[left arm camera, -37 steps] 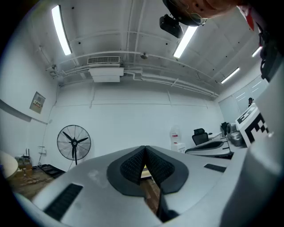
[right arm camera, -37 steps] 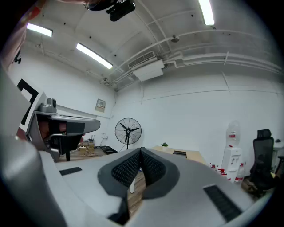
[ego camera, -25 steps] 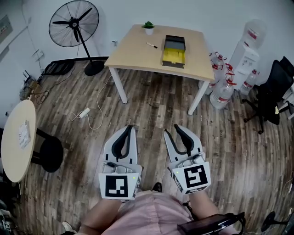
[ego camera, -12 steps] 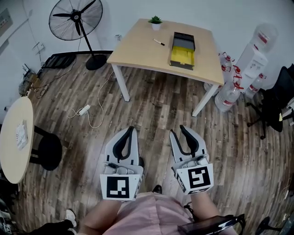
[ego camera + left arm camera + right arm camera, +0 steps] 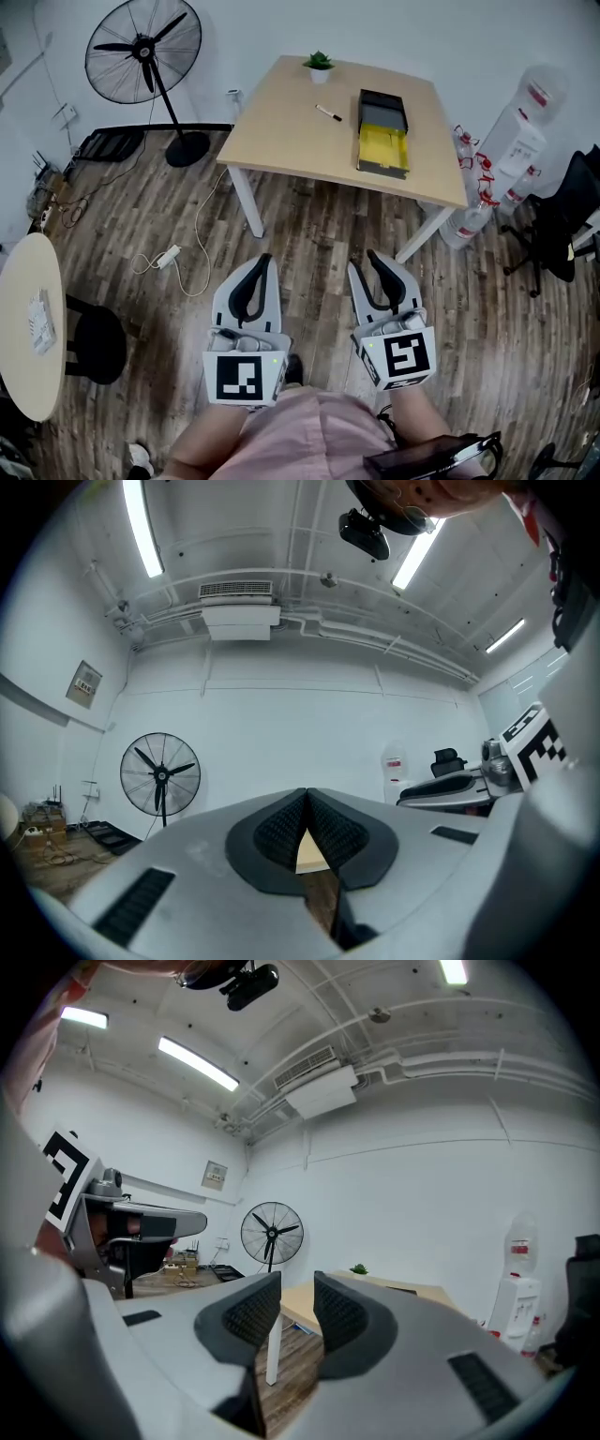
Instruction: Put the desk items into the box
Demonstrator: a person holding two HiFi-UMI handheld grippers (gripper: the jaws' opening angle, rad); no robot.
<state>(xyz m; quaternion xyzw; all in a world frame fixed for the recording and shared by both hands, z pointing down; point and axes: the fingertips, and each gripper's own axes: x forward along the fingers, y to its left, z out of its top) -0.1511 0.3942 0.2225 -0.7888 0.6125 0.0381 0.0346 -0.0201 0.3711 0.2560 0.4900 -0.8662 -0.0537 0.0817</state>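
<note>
Fingers point(image 5: 244, 292) together on left gripper point(image 5: 263, 262), apart on right gripper point(image 5: 363, 263) (both pointing forward)

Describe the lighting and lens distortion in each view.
Head view: even, soft light, sharp; wide lens bows the rectangular light wooden table and the brown plank floor. Left gripper view: dark round vignette, long white ceiling tube light blown out. Right gripper view: same vignette, straight lines bend.

Bare wooden floor point(image 5: 319, 234) lies open straight ahead to the desk point(image 5: 281, 122). On my left, a power strip point(image 5: 170, 256) and its cable trail across the boards, with a standing fan point(image 5: 142, 52) beyond and a black stool point(image 5: 94, 339) nearer. On my right, water bottles point(image 5: 466, 223) and an office chair point(image 5: 562, 216) crowd the desk's corner. The desktop's left half is bare.
</note>
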